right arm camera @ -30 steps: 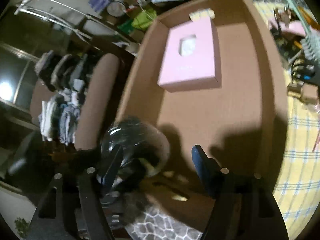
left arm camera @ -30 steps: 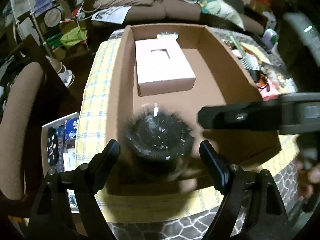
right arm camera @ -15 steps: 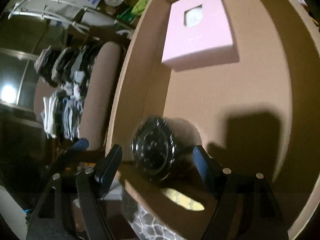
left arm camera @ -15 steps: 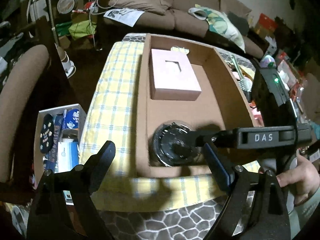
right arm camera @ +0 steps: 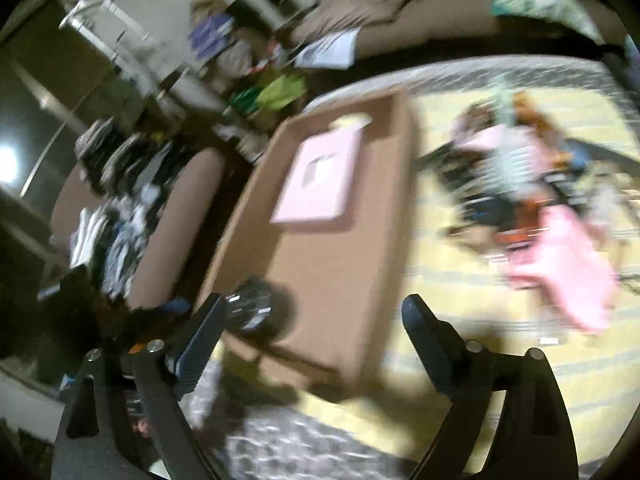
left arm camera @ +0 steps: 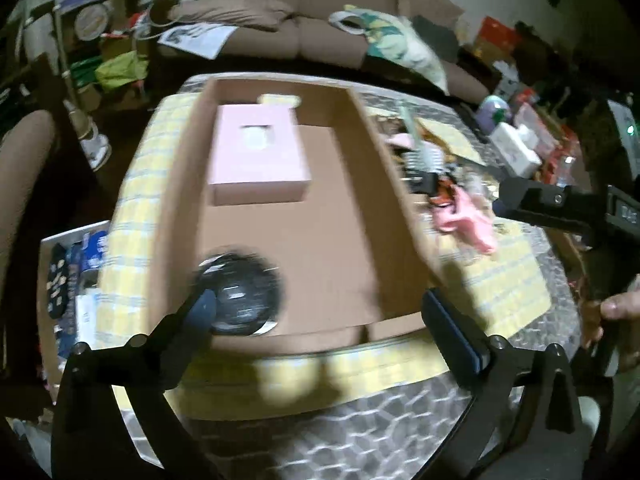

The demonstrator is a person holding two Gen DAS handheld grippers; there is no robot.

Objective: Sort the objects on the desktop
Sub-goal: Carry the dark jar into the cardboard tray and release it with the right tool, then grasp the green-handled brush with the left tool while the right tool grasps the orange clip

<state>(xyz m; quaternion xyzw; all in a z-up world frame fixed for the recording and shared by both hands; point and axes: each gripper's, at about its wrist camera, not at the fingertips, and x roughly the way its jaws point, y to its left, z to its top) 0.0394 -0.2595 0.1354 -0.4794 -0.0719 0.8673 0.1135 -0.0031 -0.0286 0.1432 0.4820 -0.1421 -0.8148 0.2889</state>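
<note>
clutter fills the dim room behind the table: a brown sofa [left arm camera: 320, 28] along the back and a brown chair [right arm camera: 172, 216] at the left with folded clothes piled beside it. on the table lies a yellow checked cloth [left arm camera: 132, 200], and on the cloth stands an open cardboard box [left arm camera: 376, 152]. inside it a pink box [left arm camera: 258, 156] sits toward the far end, touching or nearly touching the far wall, while a round black object [left arm camera: 244, 296] (too blurred to name more closely) rests on the box floor in the near left corner.

the left gripper [left arm camera: 316, 308] hangs over the near edge of the cardboard box with its jaws spread wide, having just been opening; nothing is between them, and its left finger overlaps the round black object in the picture without pressing it. the right gripper [right arm camera: 312, 320] also stands wide, jaws just been opening, with nothing caught between; it points at the box's near right corner. to the right of the box, a heap of small things lies on the cloth, among them a pink cloth item [right arm camera: 568, 264]. a hand [left arm camera: 616, 312] grips the right tool's handle at the edge of the left view.
</note>
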